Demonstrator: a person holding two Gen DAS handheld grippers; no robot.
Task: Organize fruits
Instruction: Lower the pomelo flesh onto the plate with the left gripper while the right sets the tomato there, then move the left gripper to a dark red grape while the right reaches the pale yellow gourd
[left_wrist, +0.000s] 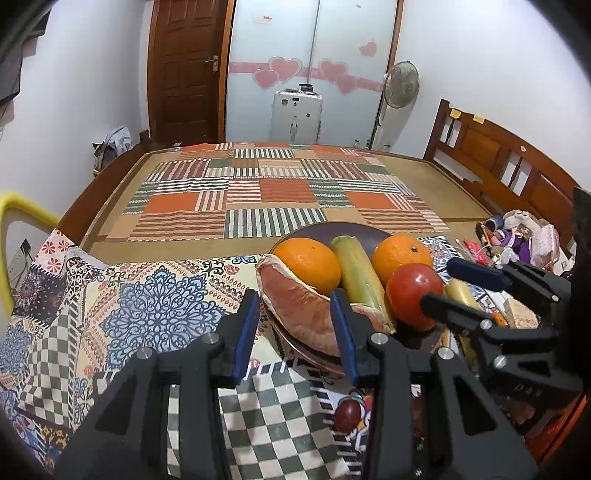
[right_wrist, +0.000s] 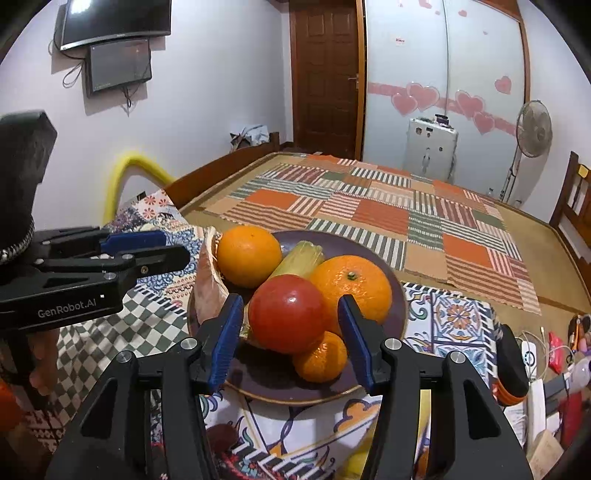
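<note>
Both our grippers, left (left_wrist: 295, 328) and right (right_wrist: 288, 332), hover open beside the plate (right_wrist: 399, 291); bumping the tomato (right_wrist: 286, 314) could roll oranges off.

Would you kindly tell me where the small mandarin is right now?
In the right wrist view, the small mandarin lies at the plate's near edge, tucked under the red tomato and beside the large orange.
</note>
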